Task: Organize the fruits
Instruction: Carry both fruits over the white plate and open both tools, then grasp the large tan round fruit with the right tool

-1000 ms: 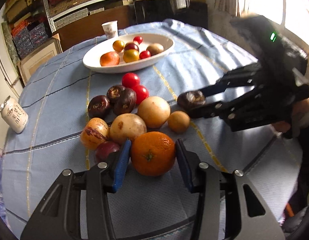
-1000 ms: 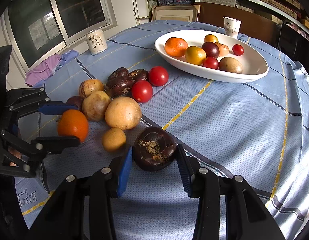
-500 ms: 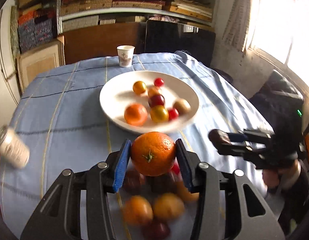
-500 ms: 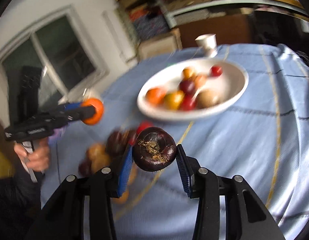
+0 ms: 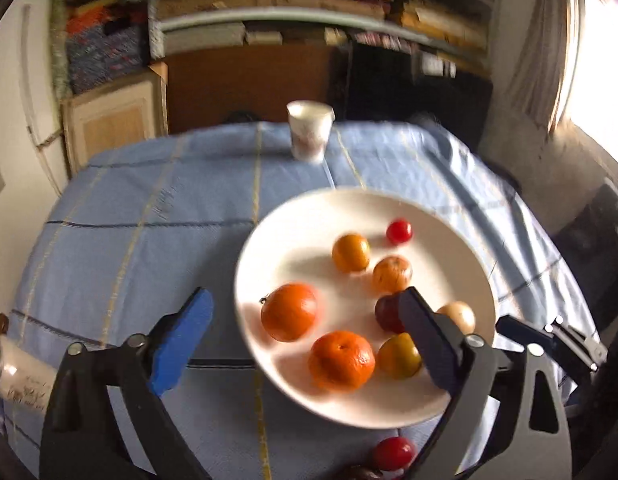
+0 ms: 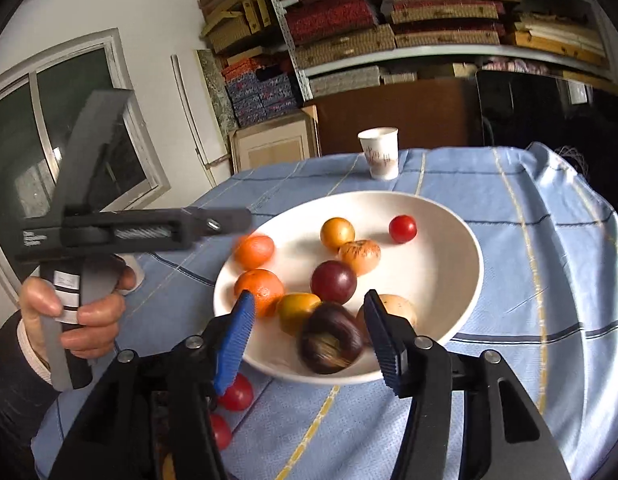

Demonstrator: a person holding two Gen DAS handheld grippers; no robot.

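Both tools hang over the big white plate (image 6: 449,216) because fruit goes there. The left tool (image 5: 305,340) is opening wide, its round orange (image 5: 289,312) free. The right tool (image 6: 309,338) is opening too, its dark brown wrinkly fruit (image 6: 329,344) loose between its blue pads.

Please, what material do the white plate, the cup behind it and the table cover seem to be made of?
White plate: probably glazed ceramic; smooth, evenly white, with soft shine, though melamine is possible.
Cup: likely paper; thin, matte white wall with small print and a rolled rim.
Table cover: woven cloth, matte light blue with stripes; it wrinkles and drapes at the edge.
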